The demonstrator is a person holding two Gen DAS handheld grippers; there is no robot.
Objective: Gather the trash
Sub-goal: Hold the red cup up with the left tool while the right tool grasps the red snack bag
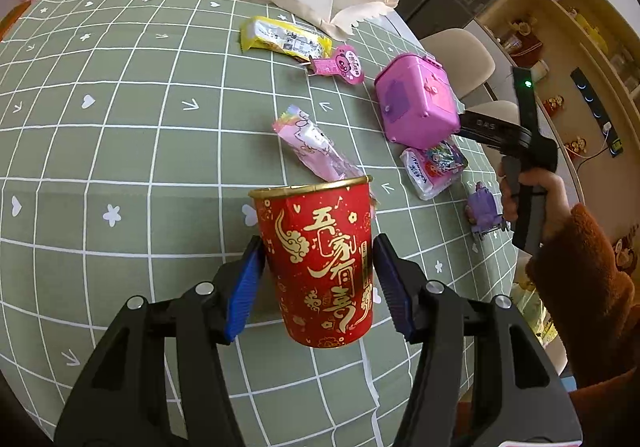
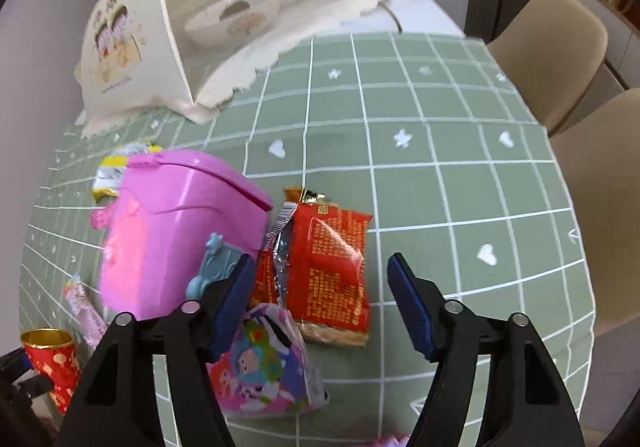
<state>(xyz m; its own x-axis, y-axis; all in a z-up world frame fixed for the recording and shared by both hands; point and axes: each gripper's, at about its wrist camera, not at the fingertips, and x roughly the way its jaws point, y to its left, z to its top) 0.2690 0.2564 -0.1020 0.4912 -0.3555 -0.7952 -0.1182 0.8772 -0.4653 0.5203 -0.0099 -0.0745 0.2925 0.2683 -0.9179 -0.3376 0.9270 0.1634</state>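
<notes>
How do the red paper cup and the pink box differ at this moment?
The red paper cup is held in the left gripper; the pink box sits on the tablecloth. The cup is open-topped; the box's lid is closed. Both are containers.

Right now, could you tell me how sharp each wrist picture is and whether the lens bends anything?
Left wrist: sharp; the red cup and its gold lettering read crisply, though the tablecloth grid bows outward. Right wrist: softer, with motion smear on the pink box and food cover; same fisheye bowing.
</notes>
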